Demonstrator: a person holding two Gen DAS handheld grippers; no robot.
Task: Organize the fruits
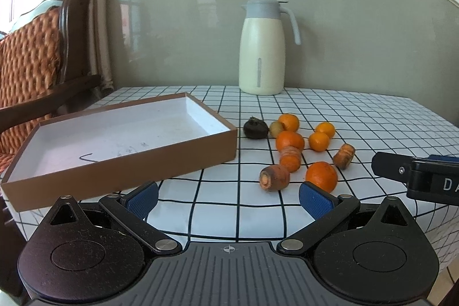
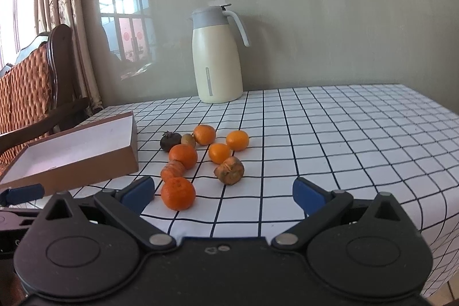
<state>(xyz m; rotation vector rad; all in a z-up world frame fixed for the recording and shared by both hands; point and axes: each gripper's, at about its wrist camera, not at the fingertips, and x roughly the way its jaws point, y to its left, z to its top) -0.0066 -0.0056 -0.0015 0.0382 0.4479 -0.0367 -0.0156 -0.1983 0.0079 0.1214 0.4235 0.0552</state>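
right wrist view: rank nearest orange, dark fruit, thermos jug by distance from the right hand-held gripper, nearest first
1. The nearest orange, just ahead of the right hand-held gripper, toward its left finger.
2. The dark fruit, farther back on the left, near the box corner.
3. The thermos jug, at the table's far edge by the wall.

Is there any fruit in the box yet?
No, the box shows only its bare white bottom, and the oranges all sit on the tablecloth beside it.
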